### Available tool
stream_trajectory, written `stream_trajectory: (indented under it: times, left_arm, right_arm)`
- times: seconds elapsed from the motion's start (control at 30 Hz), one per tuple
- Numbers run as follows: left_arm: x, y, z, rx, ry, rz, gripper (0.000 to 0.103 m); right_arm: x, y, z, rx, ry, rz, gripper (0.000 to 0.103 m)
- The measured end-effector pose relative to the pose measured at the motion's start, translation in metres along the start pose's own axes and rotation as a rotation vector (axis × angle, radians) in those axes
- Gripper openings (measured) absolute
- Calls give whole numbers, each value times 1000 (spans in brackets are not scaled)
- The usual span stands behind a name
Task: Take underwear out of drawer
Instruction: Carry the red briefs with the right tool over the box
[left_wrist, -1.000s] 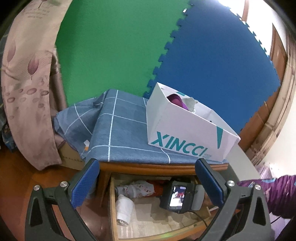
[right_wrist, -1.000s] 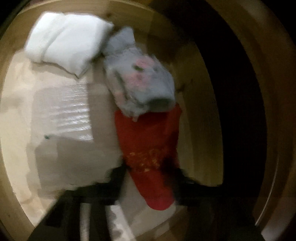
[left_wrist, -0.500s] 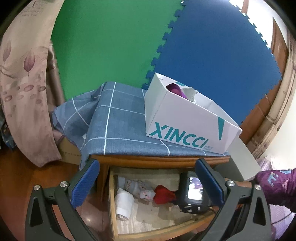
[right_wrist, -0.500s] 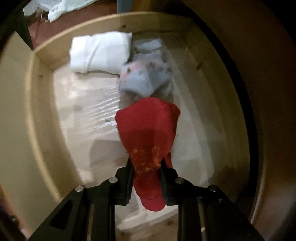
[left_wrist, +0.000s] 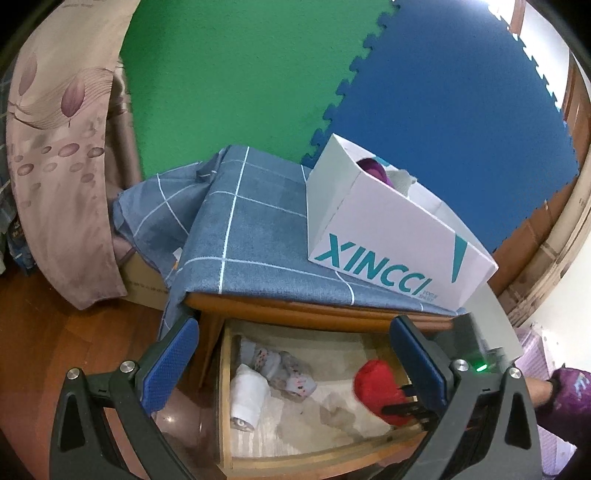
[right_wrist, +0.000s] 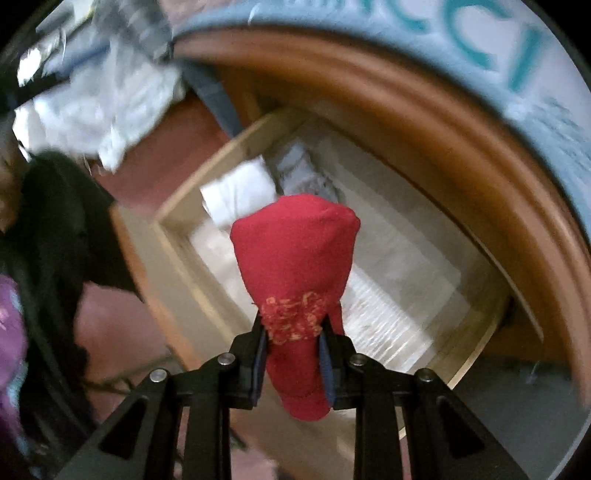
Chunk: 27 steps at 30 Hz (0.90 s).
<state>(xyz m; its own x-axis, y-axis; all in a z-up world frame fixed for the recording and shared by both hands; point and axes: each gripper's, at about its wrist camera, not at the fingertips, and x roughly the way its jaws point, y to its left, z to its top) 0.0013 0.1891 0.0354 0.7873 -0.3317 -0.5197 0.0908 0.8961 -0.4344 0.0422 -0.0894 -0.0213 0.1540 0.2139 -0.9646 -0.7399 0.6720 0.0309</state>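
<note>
Green foam wall mat (left_wrist: 229, 85) joined to blue foam mat (left_wrist: 443, 110), floral curtain (left_wrist: 55, 147) hung at left, reddish wooden floor (left_wrist: 44, 332) seen below

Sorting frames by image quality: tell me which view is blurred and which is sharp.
Right wrist view: motion-smeared background, only the red underwear in the right claw fairly crisp. Left wrist view: sharp, evenly lit, fisheye-bent drawer edges.

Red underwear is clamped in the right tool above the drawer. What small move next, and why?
Probably lift the right tool a bit higher and away: it grips the red underwear, which hangs over the open drawer, the other clothes below.
</note>
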Motion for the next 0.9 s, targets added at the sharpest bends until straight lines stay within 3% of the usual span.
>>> stream_trajectory:
  times: [0.2, 0.33, 0.7, 0.9]
  left_arm:
    - [7, -17, -5, 80, 24, 15, 102]
    - [12, -30, -8, 139, 42, 23, 102]
    - [23, -46, -17, 227, 102, 54, 102]
    - [24, -43, -16, 216, 112, 49, 102]
  right_arm:
    - [-49, 1, -31, 167, -179, 128, 24]
    - [-96, 9, -42, 219, -314, 168, 24]
    - [-242, 0, -26, 244, -628, 100, 24]
    - [-270, -36, -2, 308, -685, 61, 24]
